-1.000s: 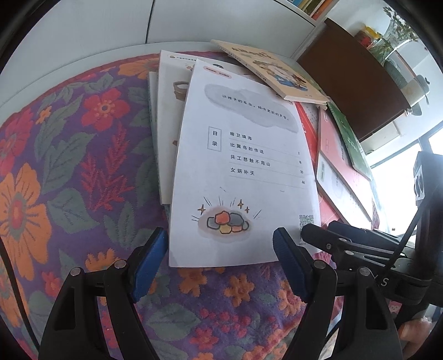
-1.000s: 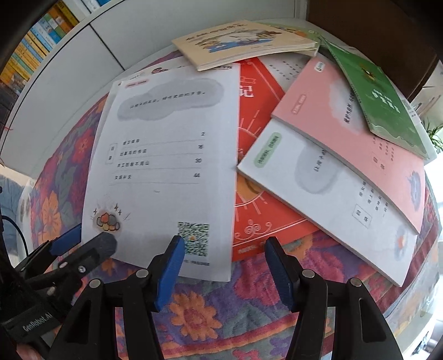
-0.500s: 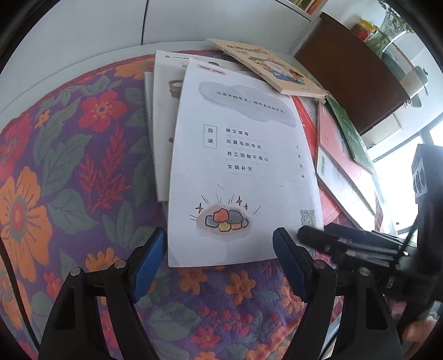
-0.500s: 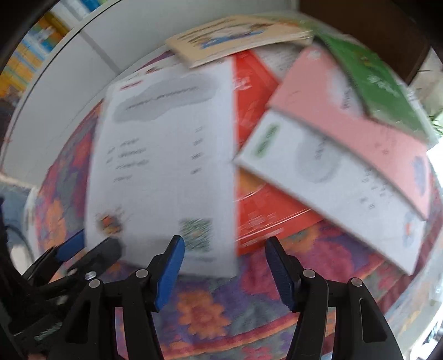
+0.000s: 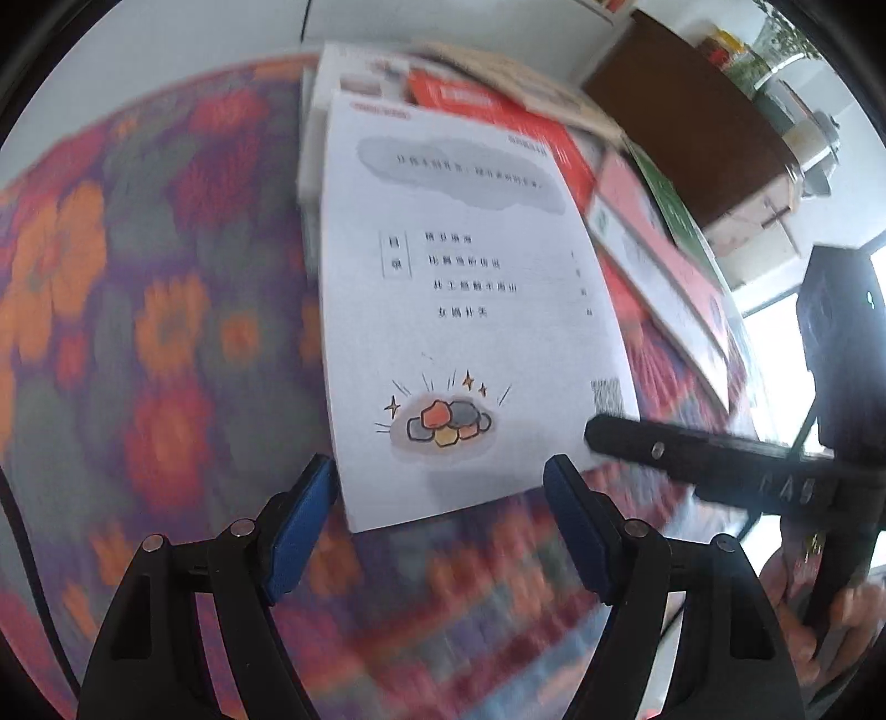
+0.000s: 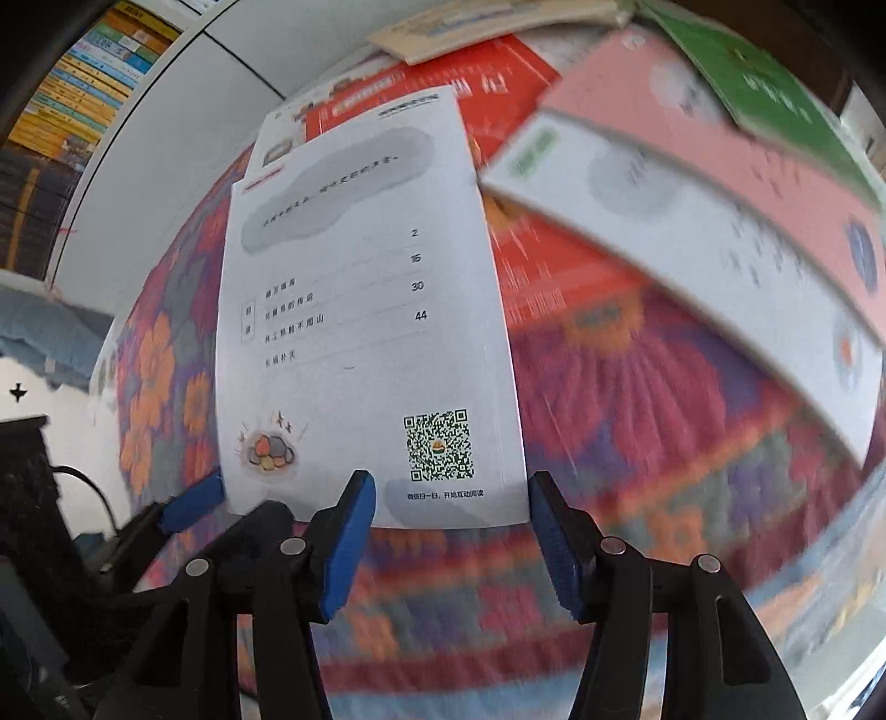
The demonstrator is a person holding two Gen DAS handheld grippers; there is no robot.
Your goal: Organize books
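Both my left tool (image 5: pixel 437 507) and right tool (image 6: pixel 451 523) hang released at the near edge of the white booklet (image 6: pixel 360 310), which lies on the floral tabletop (image 5: pixel 166 332) overlapping other books; risk: pads skid off the thin cover or drag neighbours.

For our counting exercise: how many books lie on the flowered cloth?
7: white QR-code book nearest; cartoon-cover book under it; red book behind; beige book at the back; white green-label book, pink book, green book on the right. More may be hidden.
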